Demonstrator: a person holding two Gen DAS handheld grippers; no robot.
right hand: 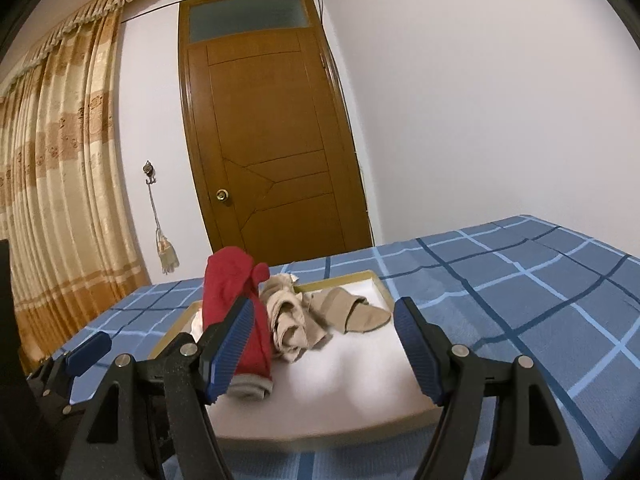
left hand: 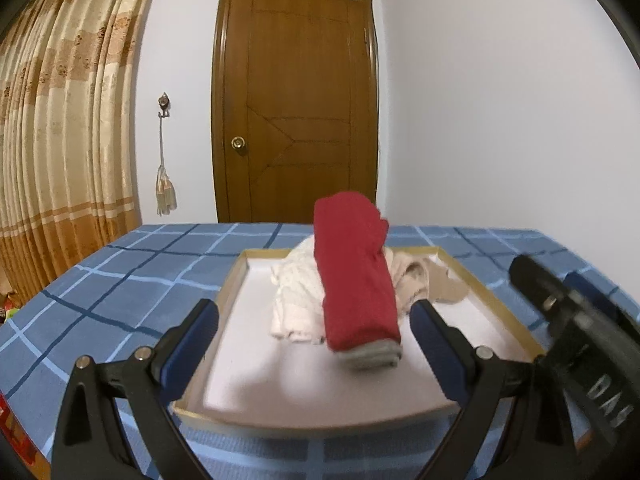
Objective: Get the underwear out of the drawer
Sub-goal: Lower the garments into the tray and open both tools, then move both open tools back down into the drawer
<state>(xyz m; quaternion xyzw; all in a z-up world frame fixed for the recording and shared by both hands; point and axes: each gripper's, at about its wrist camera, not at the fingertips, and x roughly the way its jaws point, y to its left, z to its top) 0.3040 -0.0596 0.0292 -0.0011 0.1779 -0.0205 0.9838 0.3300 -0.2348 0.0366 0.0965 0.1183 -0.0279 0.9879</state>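
Observation:
A shallow white drawer (left hand: 236, 280) with a light wood rim lies on the blue checked bed; it also shows in the right wrist view (right hand: 384, 284). In it lie red underwear with a grey waistband (left hand: 356, 284) (right hand: 224, 284), a white lacy piece (left hand: 296, 296) and beige pieces (left hand: 416, 280) (right hand: 296, 316). My left gripper (left hand: 314, 344) is open and empty at the drawer's near end, its fingers either side of the red underwear. My right gripper (right hand: 324, 348) is open and empty over the drawer's near right part; it shows at the right in the left wrist view (left hand: 560, 312).
The blue checked bed cover (left hand: 120, 272) (right hand: 520, 280) surrounds the drawer. Behind stand a brown wooden door (left hand: 296, 100), a white wall and a beige curtain (left hand: 60, 120) at the left. A tassel hangs from a wall hook (left hand: 164, 188).

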